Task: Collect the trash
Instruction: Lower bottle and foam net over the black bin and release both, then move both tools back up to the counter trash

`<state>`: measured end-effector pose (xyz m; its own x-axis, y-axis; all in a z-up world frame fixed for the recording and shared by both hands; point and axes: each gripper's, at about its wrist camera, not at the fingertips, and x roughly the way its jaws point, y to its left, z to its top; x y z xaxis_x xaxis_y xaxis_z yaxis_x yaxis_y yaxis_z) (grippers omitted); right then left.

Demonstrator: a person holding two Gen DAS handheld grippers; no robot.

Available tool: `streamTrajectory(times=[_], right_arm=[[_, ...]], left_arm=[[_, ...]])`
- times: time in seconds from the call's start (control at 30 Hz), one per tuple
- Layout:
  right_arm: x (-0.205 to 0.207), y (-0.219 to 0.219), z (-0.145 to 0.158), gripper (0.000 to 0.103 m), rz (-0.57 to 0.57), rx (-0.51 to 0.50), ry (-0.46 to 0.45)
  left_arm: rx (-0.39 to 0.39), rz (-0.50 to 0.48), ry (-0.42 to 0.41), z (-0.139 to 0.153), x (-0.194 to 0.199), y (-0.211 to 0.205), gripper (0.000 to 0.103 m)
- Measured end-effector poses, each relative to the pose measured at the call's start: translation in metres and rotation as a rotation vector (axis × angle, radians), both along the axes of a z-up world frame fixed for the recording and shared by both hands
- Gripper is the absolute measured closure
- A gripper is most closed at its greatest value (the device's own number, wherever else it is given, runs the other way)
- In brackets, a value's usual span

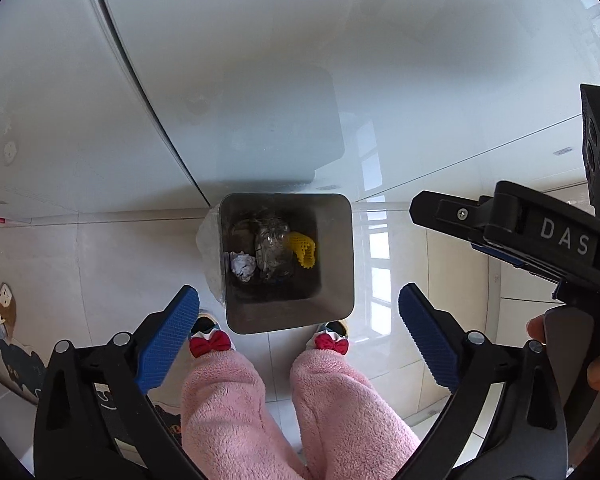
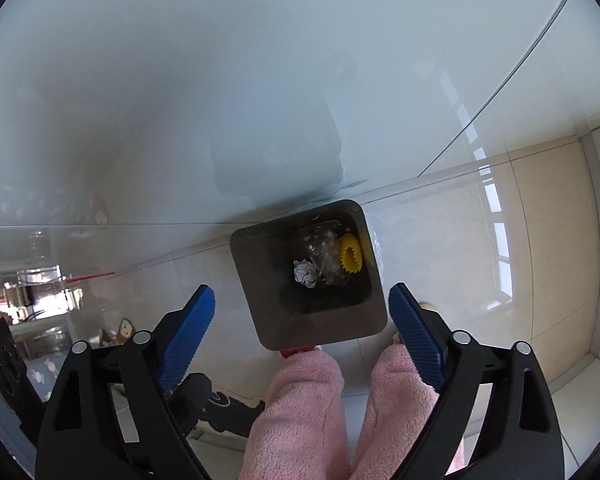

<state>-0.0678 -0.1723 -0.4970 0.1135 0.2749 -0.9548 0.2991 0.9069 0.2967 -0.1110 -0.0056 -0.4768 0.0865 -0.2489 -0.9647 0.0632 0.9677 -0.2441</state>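
The left gripper points steeply down with its blue ribbed pads spread wide and nothing between them. The right gripper points down the same way, its jaws just as wide and also holding nothing; in the left wrist view its black body, marked "DAS", enters from the right edge, with a hand around its grip.

Below both grippers stands a square dark metal trash bin on the pale tiled floor, close against a glossy white cabinet front. A clear plastic liner bunches over the bin's left outer wall.

The trash lies at the bottom of the bin: a crumpled ball of white paper on the left, a crushed clear plastic bottle in the middle, touching it, and a yellow toothed plastic piece on the right, against the bottle.

Just on the near side of the bin are the person's legs in fluffy pink trousers and slippers with red bows. A patterned floor mat lies at the left edge.
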Motion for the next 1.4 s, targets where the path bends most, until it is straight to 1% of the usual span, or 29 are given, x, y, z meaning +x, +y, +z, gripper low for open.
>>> streamTrajectory(times=[0.07, 0.17, 0.33, 0.43, 0.53, 0.7, 0.83, 0.93, 1.03, 1.17, 1.23, 1.27, 1.33, 1.4], right_arm=[[-0.003, -0.004, 0.019, 0.007, 0.001, -0.014, -0.026], [-0.008, -0.014, 0.048, 0.003, 0.006, -0.031, -0.057], [-0.019, -0.025, 0.108, 0.003, 0.031, -0.121, -0.134], [-0.025, -0.037, 0.145, 0.003, 0.012, -0.156, -0.175], [-0.031, -0.044, 0.182, 0.003, -0.002, -0.204, -0.225], [-0.038, -0.051, 0.248, 0.003, -0.049, -0.285, -0.333], [-0.037, -0.055, 0.287, 0.003, -0.108, -0.321, -0.413], [-0.032, -0.057, 0.309, 0.003, -0.141, -0.357, -0.457], [-0.021, -0.064, 0.316, 0.003, -0.154, -0.369, -0.471], [0.002, -0.073, 0.323, 0.003, -0.149, -0.363, -0.479], [0.017, -0.079, 0.32, 0.003, -0.131, -0.357, -0.479], [0.025, -0.081, 0.318, 0.005, -0.118, -0.352, -0.474], [0.04, -0.086, 0.314, 0.013, -0.087, -0.337, -0.468], [0.055, -0.089, 0.31, 0.024, -0.044, -0.329, -0.464]], left_arm=[[-0.01, 0.002, -0.016, 0.02, -0.001, -0.002, 0.008], [-0.019, -0.011, -0.052, 0.049, -0.004, -0.005, 0.008], [-0.019, -0.054, -0.12, 0.103, -0.009, -0.005, 0.008], [-0.006, -0.074, -0.171, 0.14, -0.011, -0.002, 0.008], [-0.017, -0.07, -0.23, 0.181, -0.007, 0.006, 0.008], [-0.053, -0.1, -0.328, 0.244, 0.006, 0.015, 0.008], [-0.078, -0.148, -0.398, 0.286, 0.024, 0.014, 0.008], [-0.073, -0.179, -0.42, 0.298, 0.04, 0.011, 0.008], [-0.072, -0.19, -0.433, 0.306, 0.055, 0.003, 0.008], [-0.071, -0.185, -0.436, 0.305, 0.079, -0.009, 0.008], [-0.063, -0.17, -0.434, 0.302, 0.091, -0.017, 0.008], [-0.069, -0.16, -0.428, 0.301, 0.097, -0.02, 0.008], [-0.075, -0.147, -0.428, 0.3, 0.108, -0.028, 0.008], [-0.079, -0.145, -0.425, 0.297, 0.119, -0.038, 0.008]])
